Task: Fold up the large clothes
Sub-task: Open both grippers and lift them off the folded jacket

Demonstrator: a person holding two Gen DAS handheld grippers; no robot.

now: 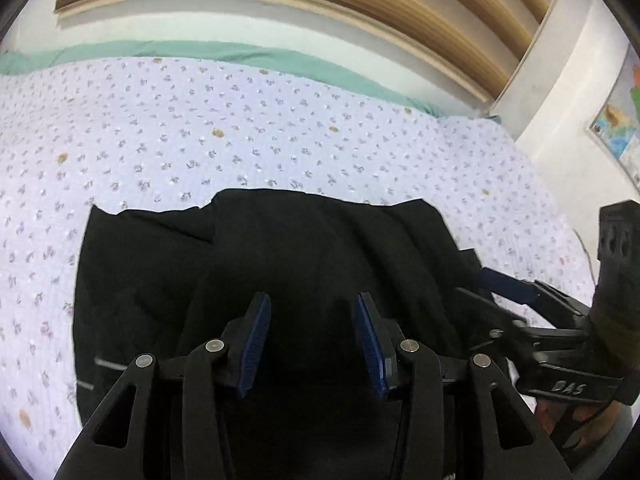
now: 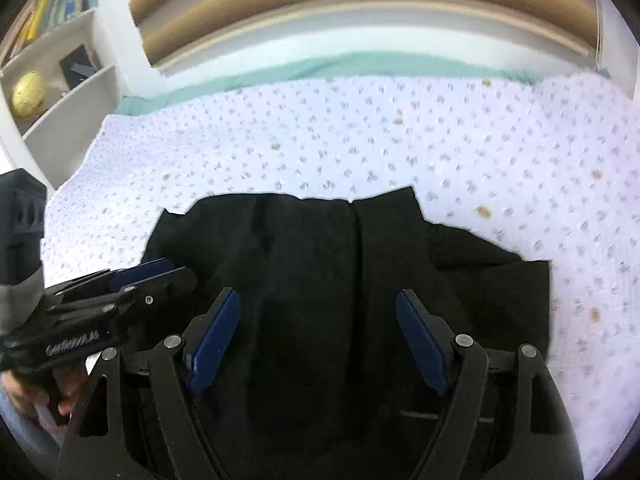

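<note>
A large black garment lies rumpled on a bed with a pale floral bedspread. My left gripper hovers over the garment's near part, jaws open, nothing between the blue pads. The right gripper shows at the right of this view, over the garment's right edge. In the right wrist view the garment fills the middle, and my right gripper is wide open above it, empty. The left gripper shows at the left there, beside the garment's left edge.
A wooden slatted headboard and a green sheet edge lie beyond the bedspread. A white shelf unit with books and a golden ball stands at left. A map poster hangs on the right wall.
</note>
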